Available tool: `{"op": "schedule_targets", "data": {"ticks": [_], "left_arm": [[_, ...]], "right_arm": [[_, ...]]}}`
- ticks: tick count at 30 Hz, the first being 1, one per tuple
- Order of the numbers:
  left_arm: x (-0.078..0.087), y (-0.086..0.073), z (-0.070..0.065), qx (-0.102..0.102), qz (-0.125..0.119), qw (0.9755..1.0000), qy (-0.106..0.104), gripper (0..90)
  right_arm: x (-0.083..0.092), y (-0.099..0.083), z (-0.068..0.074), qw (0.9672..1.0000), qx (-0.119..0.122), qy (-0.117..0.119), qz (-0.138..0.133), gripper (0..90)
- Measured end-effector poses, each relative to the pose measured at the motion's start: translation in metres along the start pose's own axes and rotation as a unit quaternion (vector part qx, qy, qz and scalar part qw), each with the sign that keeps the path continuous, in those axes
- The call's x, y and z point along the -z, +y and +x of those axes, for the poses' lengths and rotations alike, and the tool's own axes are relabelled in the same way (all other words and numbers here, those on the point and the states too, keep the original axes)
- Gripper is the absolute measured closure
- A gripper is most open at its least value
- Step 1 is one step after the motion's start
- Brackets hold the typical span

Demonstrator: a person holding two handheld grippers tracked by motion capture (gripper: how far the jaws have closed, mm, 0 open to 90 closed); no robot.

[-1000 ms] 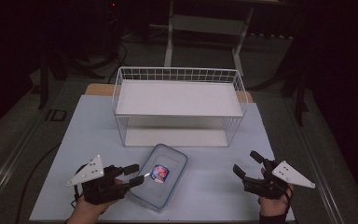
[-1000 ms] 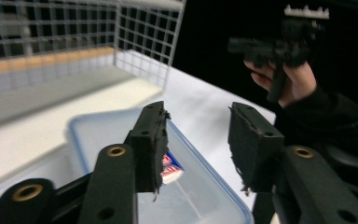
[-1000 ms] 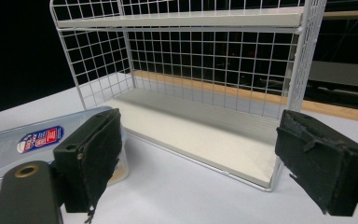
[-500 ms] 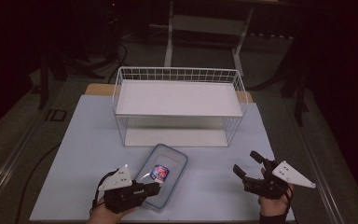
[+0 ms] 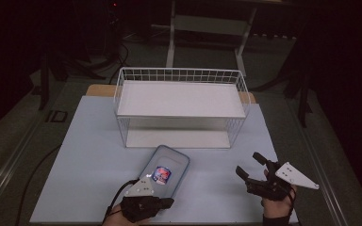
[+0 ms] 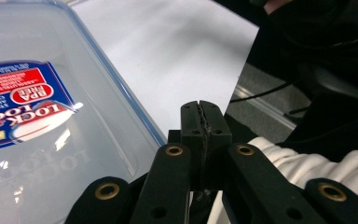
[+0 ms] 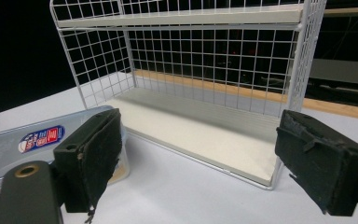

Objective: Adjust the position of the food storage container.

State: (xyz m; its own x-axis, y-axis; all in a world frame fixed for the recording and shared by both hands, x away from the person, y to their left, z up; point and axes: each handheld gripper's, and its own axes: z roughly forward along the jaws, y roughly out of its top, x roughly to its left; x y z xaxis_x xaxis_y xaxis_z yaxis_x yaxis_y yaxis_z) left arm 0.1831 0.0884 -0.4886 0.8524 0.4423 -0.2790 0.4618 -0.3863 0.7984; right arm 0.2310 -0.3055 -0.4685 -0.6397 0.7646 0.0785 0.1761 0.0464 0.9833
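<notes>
A clear plastic container point(image 5: 166, 169) with a blue-rimmed lid and a red-and-blue label lies flat on the table, near the front. My left gripper point(image 5: 168, 201) rests at its near corner, lying low and pointing right. In the left gripper view the container point(image 6: 37, 107) lies just left of the left gripper point(image 6: 204, 116), whose jaws have just been closing and now press flat together with nothing between them. My right gripper point(image 5: 247, 163) stands open at the front right, well clear of the container. In the right gripper view the right gripper point(image 7: 198, 154) faces the rack, the container point(image 7: 23, 137) at left.
A white two-level wire rack point(image 5: 181, 99) stands behind the container at mid-table; its lower shelf point(image 7: 191, 126) and upper shelf are bare. The pale table top point(image 5: 89, 141) has free room to the left and right of the rack. The floor beyond the edges is dark.
My left gripper has slid right along the front edge to the container's near corner, sunk a little, and its jaws have come together. The right gripper has kept still.
</notes>
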Motion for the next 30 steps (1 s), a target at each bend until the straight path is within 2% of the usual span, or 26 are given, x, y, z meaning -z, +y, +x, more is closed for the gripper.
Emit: {"op": "schedule_targets", "data": {"ticks": [4,8,9,12,15,16,17,19,21,25,29,30], "left_arm": [[-0.006,0.002,-0.003,0.000,0.020,0.9998,0.001,89.2],[-0.010,0.001,-0.005,-0.008,0.043,0.9988,0.020,89.4],[-0.010,0.000,-0.005,-0.008,0.045,0.9988,0.018,89.4],[-0.007,0.001,-0.008,-0.016,0.049,0.9983,0.028,89.4],[-0.001,0.001,-0.006,-0.014,0.045,0.9980,0.041,89.4],[0.004,0.000,-0.003,-0.007,0.046,0.9977,0.049,89.4],[0.004,0.000,-0.003,-0.007,0.046,0.9977,0.049,89.4],[0.005,-0.001,0.001,0.009,0.039,0.9985,0.038,89.4],[0.004,-0.001,0.000,0.015,0.038,0.9986,0.034,89.4],[-0.005,-0.001,-0.008,0.008,0.053,0.9984,0.017,89.3],[-0.010,-0.003,-0.011,0.002,0.068,0.9975,0.022,89.4],[-0.010,-0.004,-0.011,0.006,0.069,0.9973,0.022,89.4]], "right_arm": [[0.000,0.000,0.000,1.0000,0.000,0.000,0.001,14.4],[0.000,0.000,-0.001,1.0000,-0.003,0.001,0.000,14.5],[0.000,0.000,-0.001,1.0000,-0.003,0.001,0.000,14.5],[0.000,-0.001,-0.001,1.0000,-0.005,0.003,0.002,14.5],[0.000,-0.001,-0.001,1.0000,-0.005,0.003,0.002,14.4],[0.000,-0.001,-0.001,1.0000,-0.005,0.003,0.000,14.4],[0.000,-0.001,-0.001,1.0000,-0.005,0.003,0.000,14.4],[0.000,-0.001,-0.002,1.0000,-0.007,0.004,0.000,14.5],[-0.001,-0.001,-0.002,0.9999,-0.009,0.005,0.002,14.5],[-0.001,-0.001,-0.001,1.0000,-0.007,0.005,0.002,14.5],[0.000,-0.001,-0.002,0.9999,-0.010,0.005,0.001,14.5],[0.000,-0.001,-0.002,0.9999,-0.011,0.006,0.001,14.5]]}}
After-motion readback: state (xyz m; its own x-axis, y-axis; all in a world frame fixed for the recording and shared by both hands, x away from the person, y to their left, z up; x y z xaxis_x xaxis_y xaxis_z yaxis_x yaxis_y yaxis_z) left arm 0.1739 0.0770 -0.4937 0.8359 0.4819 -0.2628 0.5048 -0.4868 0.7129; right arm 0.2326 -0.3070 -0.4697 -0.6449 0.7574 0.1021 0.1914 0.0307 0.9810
